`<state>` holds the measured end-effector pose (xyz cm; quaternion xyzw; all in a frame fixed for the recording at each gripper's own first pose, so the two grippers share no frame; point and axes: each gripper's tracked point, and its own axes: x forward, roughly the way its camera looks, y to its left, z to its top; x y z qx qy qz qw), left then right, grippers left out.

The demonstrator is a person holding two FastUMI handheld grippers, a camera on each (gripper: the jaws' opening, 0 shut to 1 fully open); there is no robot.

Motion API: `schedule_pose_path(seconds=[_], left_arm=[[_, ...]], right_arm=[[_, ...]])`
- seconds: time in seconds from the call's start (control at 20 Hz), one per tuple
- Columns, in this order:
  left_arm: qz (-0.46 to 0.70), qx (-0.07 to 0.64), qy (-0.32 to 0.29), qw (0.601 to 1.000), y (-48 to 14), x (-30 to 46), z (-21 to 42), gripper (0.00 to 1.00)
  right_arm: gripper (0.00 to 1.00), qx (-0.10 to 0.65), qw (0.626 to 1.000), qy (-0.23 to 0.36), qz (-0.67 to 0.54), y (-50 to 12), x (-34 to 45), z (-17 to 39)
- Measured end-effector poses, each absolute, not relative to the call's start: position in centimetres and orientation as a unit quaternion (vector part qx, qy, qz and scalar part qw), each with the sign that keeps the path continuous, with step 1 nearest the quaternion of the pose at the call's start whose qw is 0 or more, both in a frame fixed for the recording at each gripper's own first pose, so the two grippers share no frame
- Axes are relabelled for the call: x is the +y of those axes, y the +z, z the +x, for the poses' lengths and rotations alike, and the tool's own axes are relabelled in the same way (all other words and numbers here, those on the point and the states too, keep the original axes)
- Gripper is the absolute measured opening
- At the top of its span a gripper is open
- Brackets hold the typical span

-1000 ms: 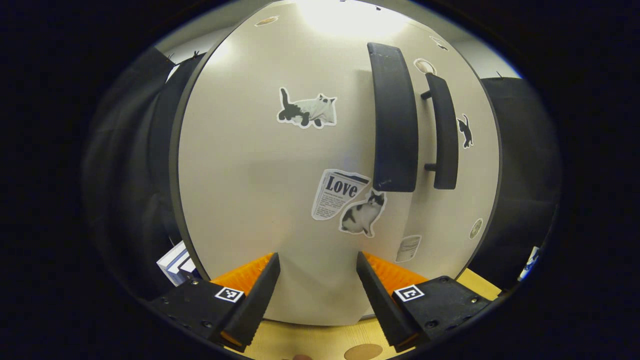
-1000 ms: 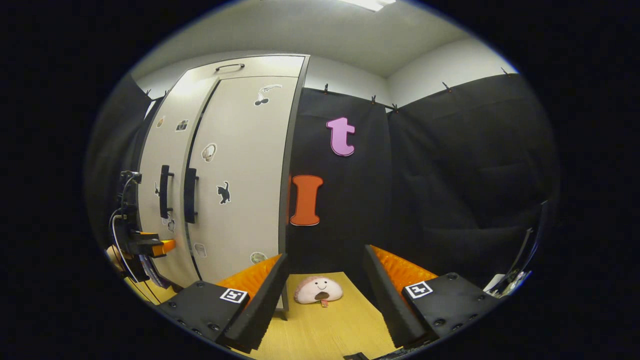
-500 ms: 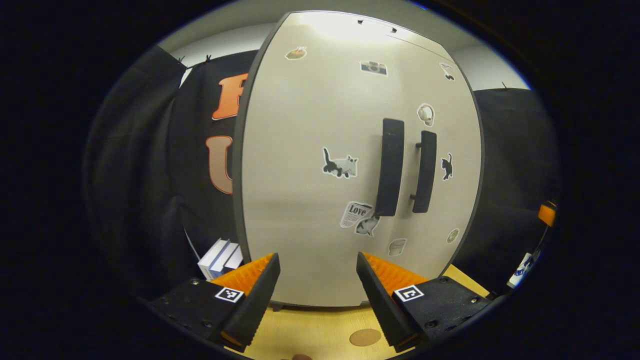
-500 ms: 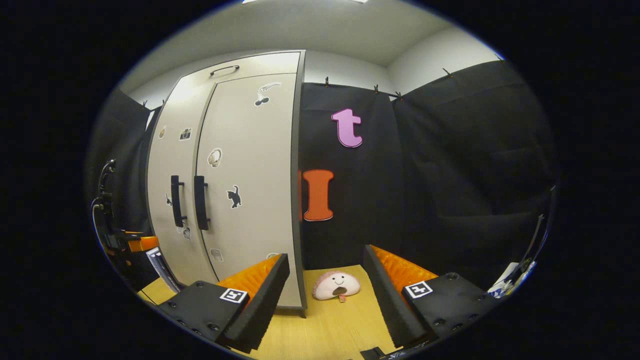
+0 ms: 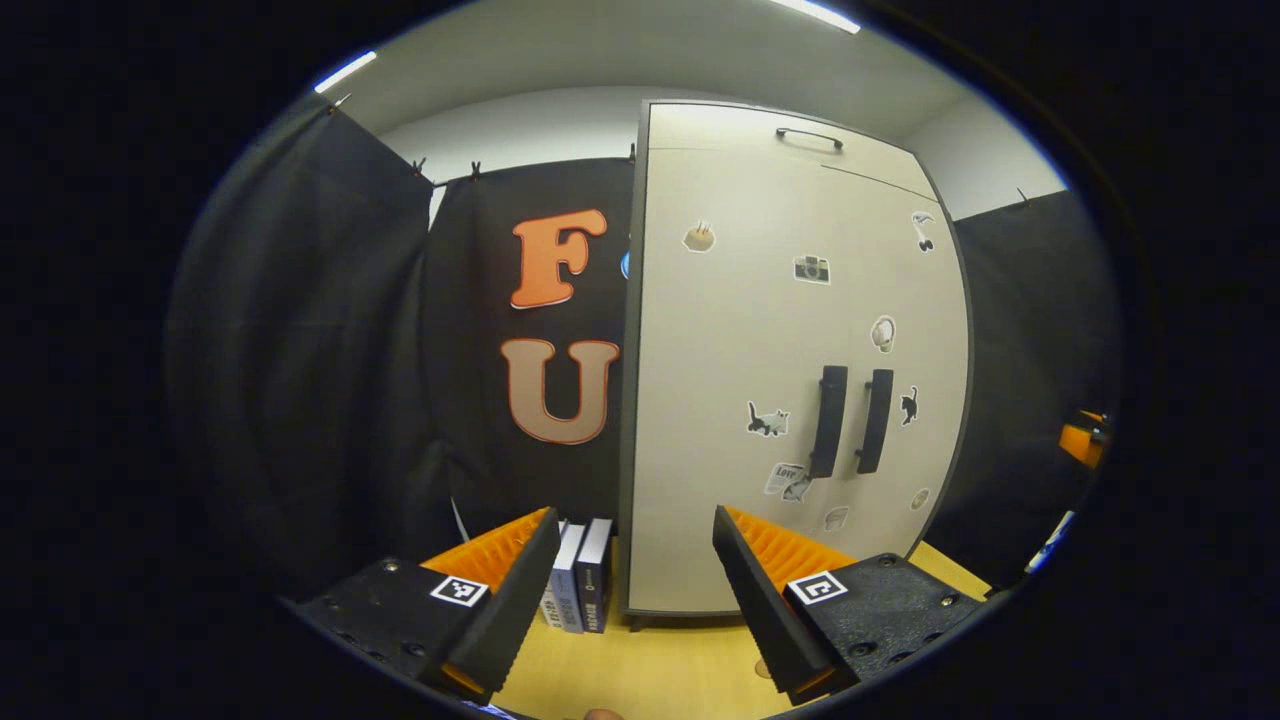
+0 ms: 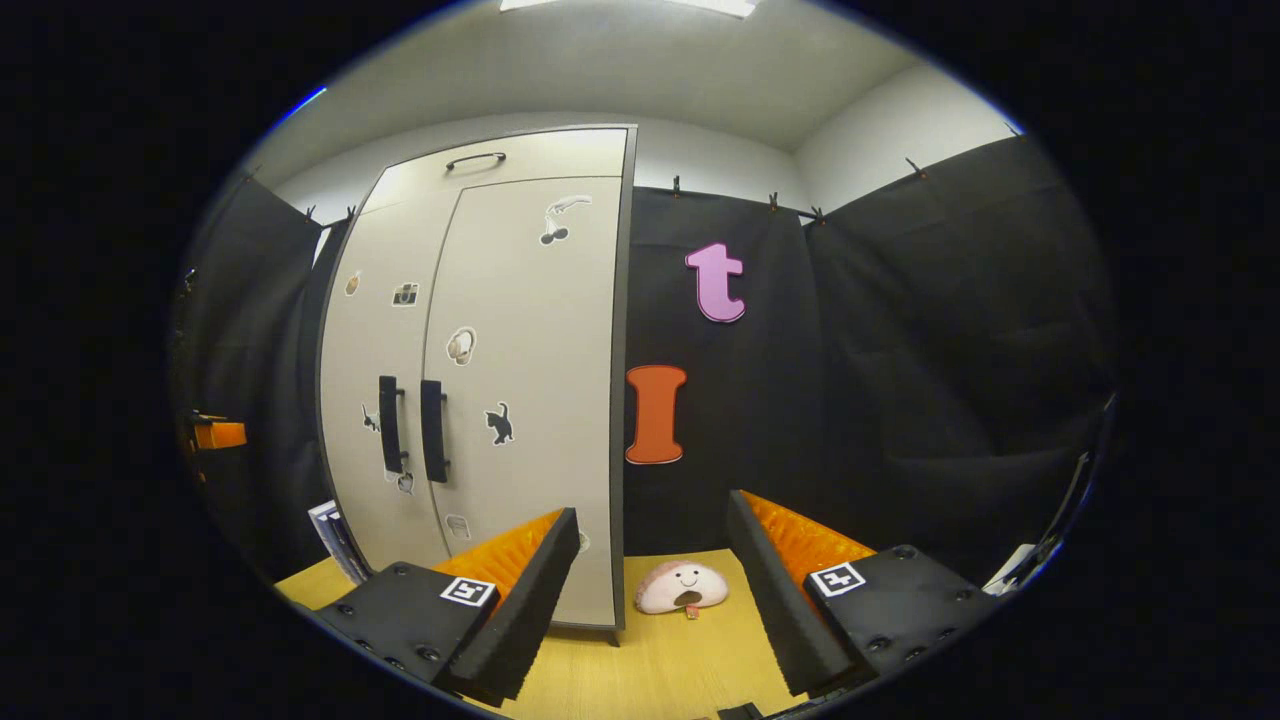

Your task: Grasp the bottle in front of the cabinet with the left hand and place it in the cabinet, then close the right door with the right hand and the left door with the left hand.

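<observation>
Left gripper view: both cabinet (image 5: 790, 360) doors are seen shut, ahead and rightward of the left gripper (image 5: 636, 585) (jaws spread, empty), well apart; nothing is left to close.

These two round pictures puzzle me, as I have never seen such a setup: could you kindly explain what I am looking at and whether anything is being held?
A person holds a two-finger gripper in each hand, and a fisheye camera rides on each, looking forward along its fingers. In the left gripper view, the left gripper sits at the bottom, open and holding nothing. In the right gripper view, the right gripper is likewise open and empty. Both face a pale cabinet with stickers, standing on a wooden table. Its left door and right door are both closed, with two dark handles side by side. Some books stand left of the cabinet, and a small plush toy lies to its right.
</observation>
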<state>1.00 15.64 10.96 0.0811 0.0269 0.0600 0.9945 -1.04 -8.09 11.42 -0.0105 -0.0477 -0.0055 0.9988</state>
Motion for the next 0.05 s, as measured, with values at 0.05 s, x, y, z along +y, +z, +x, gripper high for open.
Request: schedule_pose_path(seconds=[0.05], left_arm=[[0.078,0.024,0.064,0.995,11.56,16.07,0.03,0.94]], right_arm=[[0.89,-0.051,0.999,-0.005,-0.012,11.71,-8.03,-1.05]])
